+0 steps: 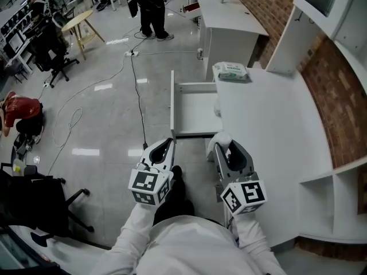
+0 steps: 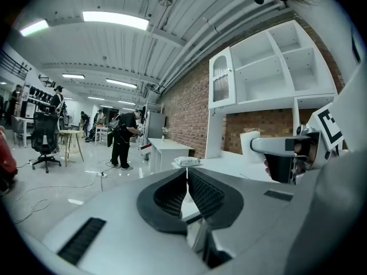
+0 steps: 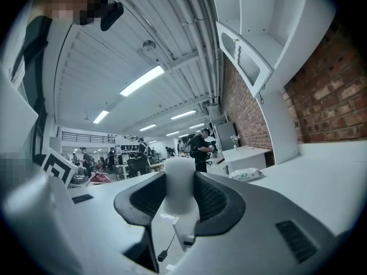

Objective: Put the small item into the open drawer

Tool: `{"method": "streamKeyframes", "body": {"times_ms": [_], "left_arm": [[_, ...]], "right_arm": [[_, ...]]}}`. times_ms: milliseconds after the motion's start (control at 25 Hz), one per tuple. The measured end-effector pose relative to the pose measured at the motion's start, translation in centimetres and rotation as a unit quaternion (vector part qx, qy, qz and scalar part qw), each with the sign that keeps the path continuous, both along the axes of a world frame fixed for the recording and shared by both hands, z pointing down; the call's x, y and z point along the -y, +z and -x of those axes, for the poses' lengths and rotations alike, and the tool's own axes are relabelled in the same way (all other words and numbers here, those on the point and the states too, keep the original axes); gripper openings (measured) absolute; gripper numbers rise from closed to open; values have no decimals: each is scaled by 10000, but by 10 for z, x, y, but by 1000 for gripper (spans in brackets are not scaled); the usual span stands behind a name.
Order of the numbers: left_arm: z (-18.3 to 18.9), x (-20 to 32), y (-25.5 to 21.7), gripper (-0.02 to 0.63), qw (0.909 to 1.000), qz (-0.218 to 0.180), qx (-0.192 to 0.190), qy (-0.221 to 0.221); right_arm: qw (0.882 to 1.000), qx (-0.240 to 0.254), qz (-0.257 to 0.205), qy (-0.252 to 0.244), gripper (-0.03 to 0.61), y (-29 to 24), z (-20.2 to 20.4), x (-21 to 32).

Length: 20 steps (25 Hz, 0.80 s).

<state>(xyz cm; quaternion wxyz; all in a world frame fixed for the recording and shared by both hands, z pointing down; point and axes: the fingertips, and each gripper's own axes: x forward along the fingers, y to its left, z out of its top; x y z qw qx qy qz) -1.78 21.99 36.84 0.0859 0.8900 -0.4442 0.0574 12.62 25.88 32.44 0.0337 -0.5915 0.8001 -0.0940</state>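
Counter (image 1: 269,130): R gripper (image 1: 221,142) jaws grip small item (image 3: 179,185), L gripper (image 2: 187,175) shut.

The open drawer (image 1: 195,116) juts left from the counter (image 1: 269,148), wipes pack (image 1: 231,71) beyond it.

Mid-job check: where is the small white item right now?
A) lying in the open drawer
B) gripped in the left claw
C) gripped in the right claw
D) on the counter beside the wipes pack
C: the right gripper view shows the white item pinched between the pads of the right claw, while the left claw is shut on nothing.
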Motion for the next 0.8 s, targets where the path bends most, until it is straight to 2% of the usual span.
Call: {"method": "streamKeyframes", "body": {"times_ms": [360, 800], "left_arm": [[1, 55, 5, 25, 10000, 55, -80, -4], [11, 145, 17, 25, 9997, 188, -124, 37]], "right_arm": [[10000, -63, 25, 12, 176, -1, 2, 51], [9999, -64, 94, 77, 176, 2, 13, 135]]}}
